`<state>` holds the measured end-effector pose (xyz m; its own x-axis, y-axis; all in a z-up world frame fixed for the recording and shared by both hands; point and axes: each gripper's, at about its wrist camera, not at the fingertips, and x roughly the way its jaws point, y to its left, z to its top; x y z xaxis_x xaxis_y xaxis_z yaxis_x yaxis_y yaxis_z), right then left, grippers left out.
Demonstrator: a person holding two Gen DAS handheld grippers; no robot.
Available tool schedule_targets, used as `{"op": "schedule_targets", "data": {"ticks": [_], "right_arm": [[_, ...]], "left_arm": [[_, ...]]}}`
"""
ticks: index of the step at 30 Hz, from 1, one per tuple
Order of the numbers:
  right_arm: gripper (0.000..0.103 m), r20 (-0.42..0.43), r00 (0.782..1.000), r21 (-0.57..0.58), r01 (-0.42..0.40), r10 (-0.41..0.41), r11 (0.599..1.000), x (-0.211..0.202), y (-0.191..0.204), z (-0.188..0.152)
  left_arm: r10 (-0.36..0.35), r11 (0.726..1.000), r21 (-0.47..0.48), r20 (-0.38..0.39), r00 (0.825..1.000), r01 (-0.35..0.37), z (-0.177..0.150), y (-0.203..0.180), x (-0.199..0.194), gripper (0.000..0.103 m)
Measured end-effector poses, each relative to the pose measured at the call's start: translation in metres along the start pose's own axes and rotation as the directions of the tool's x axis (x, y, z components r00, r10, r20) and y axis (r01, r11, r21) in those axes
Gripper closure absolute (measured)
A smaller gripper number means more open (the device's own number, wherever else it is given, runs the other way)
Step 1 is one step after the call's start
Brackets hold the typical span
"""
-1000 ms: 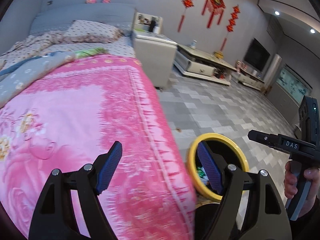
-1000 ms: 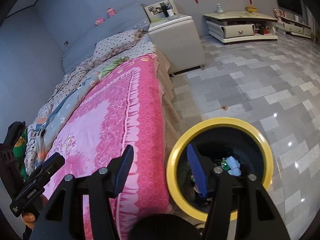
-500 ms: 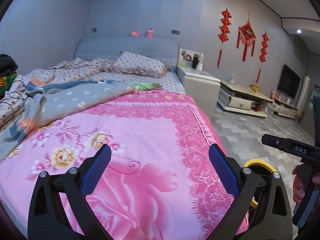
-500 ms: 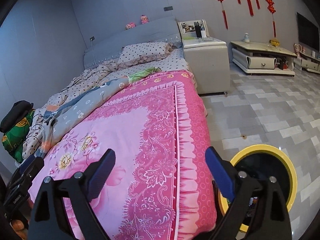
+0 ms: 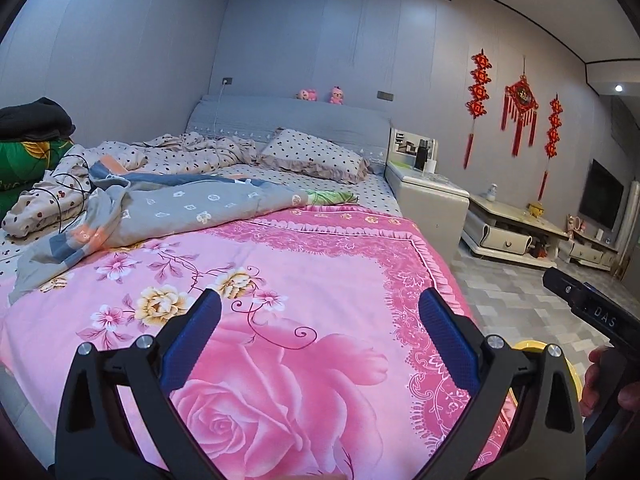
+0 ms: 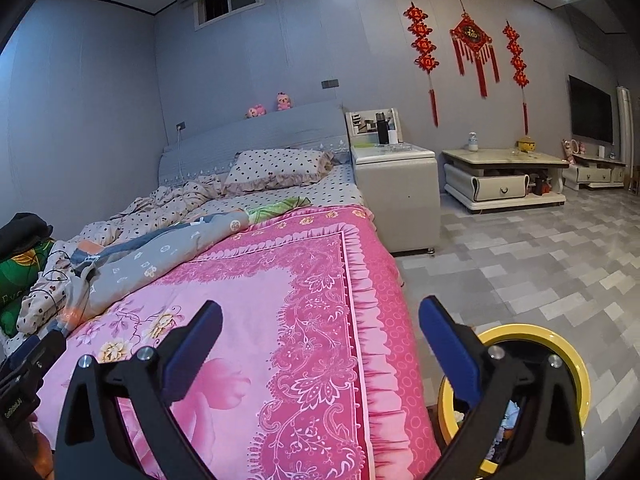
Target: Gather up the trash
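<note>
A yellow-rimmed bin (image 6: 560,336) stands on the floor at the bed's right side, with bits of trash (image 6: 512,412) inside. In the left wrist view only a sliver of its rim (image 5: 524,346) shows. My left gripper (image 5: 319,300) is open over the pink floral bedspread (image 5: 280,272), nothing between its blue pads. My right gripper (image 6: 321,306) hangs over the bedspread's right border; its jaws are opening and hold nothing. A small green piece (image 5: 332,197) lies at the bedspread's far end; wrapper or cloth, I cannot tell.
A grey quilt (image 5: 180,208), rumpled dotted bedding and a pillow (image 6: 276,166) cover the far bed. A white nightstand (image 6: 394,196) and a low table (image 6: 504,176) stand right of it on the tiled floor. A hand (image 5: 600,384) shows at the right edge.
Both views have swung from the bin and floor toward the bed, leaving the bin at the lower right. Both pairs of jaws have spread wider.
</note>
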<state>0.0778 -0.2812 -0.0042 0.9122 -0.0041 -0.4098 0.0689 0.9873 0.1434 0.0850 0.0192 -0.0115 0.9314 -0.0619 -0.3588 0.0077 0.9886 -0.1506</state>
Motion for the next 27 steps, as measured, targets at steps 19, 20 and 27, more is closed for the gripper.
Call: {"op": "schedule_targets", "data": {"ticks": [19,20,27], "right_arm": [[0.008,0.066,0.992,-0.027,0.105,-0.103,0.994,0.005,0.004,-0.043],[0.008,0.064,0.993,-0.027,0.106,-0.104,0.994,0.006,0.004,-0.046],[0.008,0.048,0.994,-0.049,0.102,-0.1,0.994,0.012,0.009,-0.056]], "left_arm": [[0.005,1.0,0.007,0.018,1.0,-0.005,-0.024,0.001,0.003,0.008],[0.002,1.0,0.009,0.018,1.0,-0.002,-0.026,0.002,0.003,0.008],[-0.013,1.0,0.017,0.023,1.0,0.013,-0.029,0.004,0.005,0.008]]}}
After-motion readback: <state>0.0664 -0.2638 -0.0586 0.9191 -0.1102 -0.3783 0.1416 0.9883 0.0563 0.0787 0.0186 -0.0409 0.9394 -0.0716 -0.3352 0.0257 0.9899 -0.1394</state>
